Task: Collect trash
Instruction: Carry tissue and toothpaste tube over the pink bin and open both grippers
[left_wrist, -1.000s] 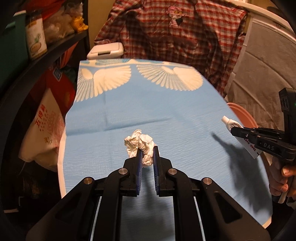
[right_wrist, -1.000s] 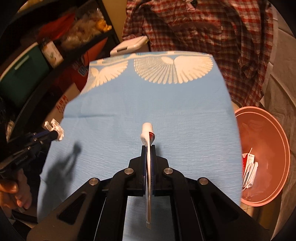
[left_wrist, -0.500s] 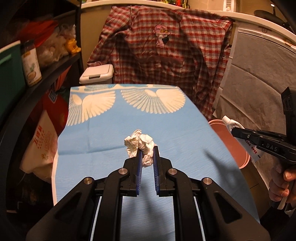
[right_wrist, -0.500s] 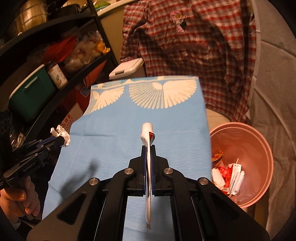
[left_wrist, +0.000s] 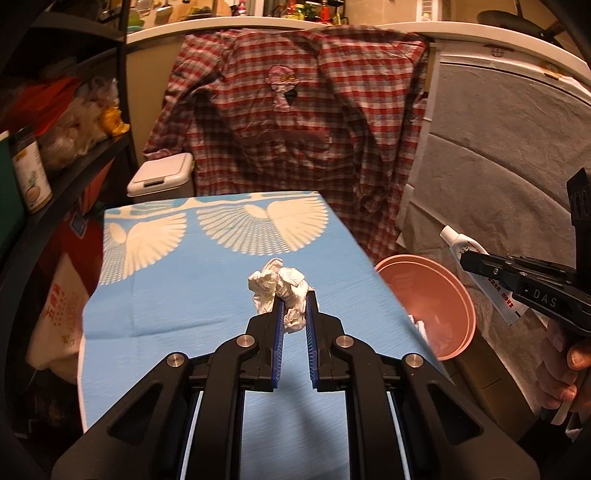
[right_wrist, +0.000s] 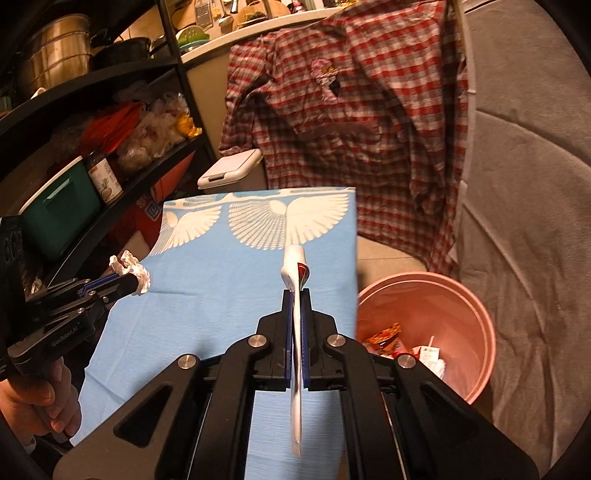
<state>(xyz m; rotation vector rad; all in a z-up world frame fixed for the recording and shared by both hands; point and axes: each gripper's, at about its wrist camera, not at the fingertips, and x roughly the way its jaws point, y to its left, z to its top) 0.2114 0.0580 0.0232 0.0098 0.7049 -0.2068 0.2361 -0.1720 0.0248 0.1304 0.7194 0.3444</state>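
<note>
My left gripper (left_wrist: 294, 295) is shut on a crumpled white tissue (left_wrist: 277, 286) and holds it above the blue table (left_wrist: 177, 295). It also shows in the right wrist view (right_wrist: 136, 278) at the left. My right gripper (right_wrist: 296, 291) is shut on a flattened white tube (right_wrist: 293, 273), held upright near the table's right edge. The tube also shows in the left wrist view (left_wrist: 480, 273). A pink trash bin (right_wrist: 476, 321) stands on the floor right of the table, with wrappers inside; it also shows in the left wrist view (left_wrist: 428, 284).
A plaid shirt (left_wrist: 295, 122) hangs behind the table. A white lidded bin (left_wrist: 162, 179) stands at the table's far left corner. Dark shelves (right_wrist: 92, 155) with jars and bags line the left. A grey covered surface (right_wrist: 524, 221) is at the right.
Both grippers have risen and pulled back with their loads. The table looks smaller and farther, and the pink bin has come more fully into view.
</note>
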